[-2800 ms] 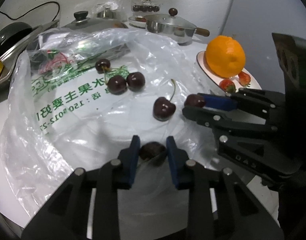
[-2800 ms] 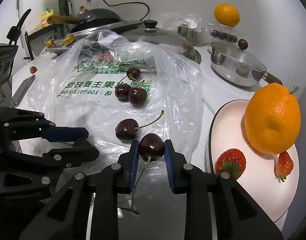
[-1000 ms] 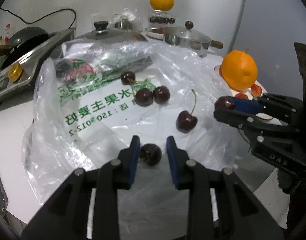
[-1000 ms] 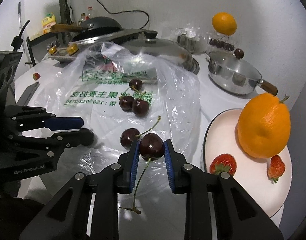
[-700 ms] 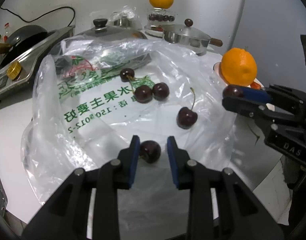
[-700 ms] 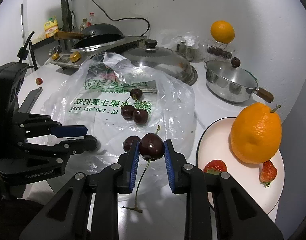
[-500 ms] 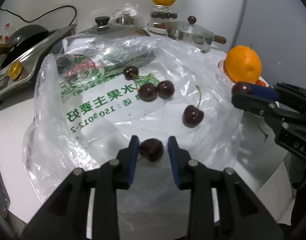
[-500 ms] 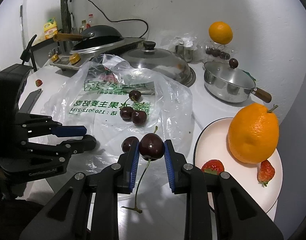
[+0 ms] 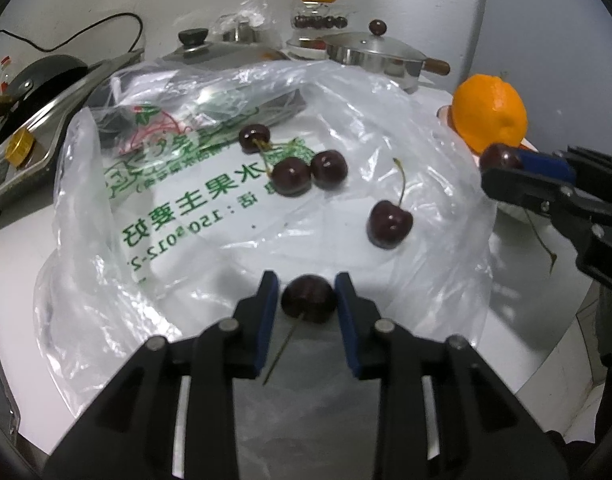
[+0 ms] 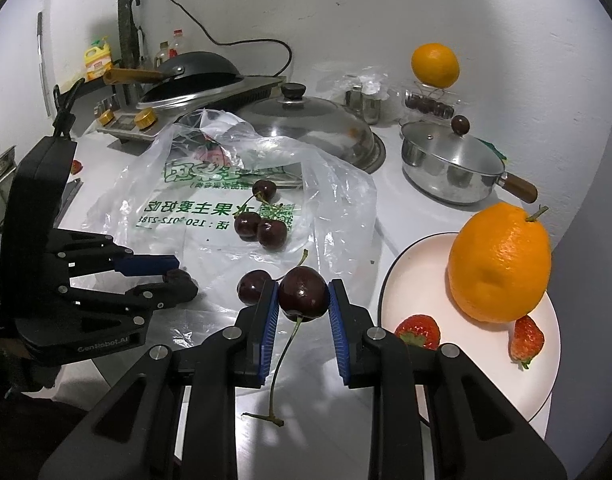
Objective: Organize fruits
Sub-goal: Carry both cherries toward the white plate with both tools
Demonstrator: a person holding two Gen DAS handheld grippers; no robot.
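Observation:
My left gripper is shut on a dark cherry whose stem hangs below the pads, just above the clear plastic bag. My right gripper is shut on another cherry with a long stem, left of the white plate. The plate carries a large orange and two strawberries. Several loose cherries lie on the bag: one with a stem and a cluster farther back. Each gripper shows in the other's view, the right gripper and the left gripper.
A lidded steel pan with a wooden handle stands behind the plate. A big domed lid and a cooker with a black wok stand at the back. A second orange rests on a glass jar. A stray strawberry lies far left.
Both grippers have lifted their cherries a little off the bag since the earliest frames. Over the last second they have hardly moved, and both grips have held.

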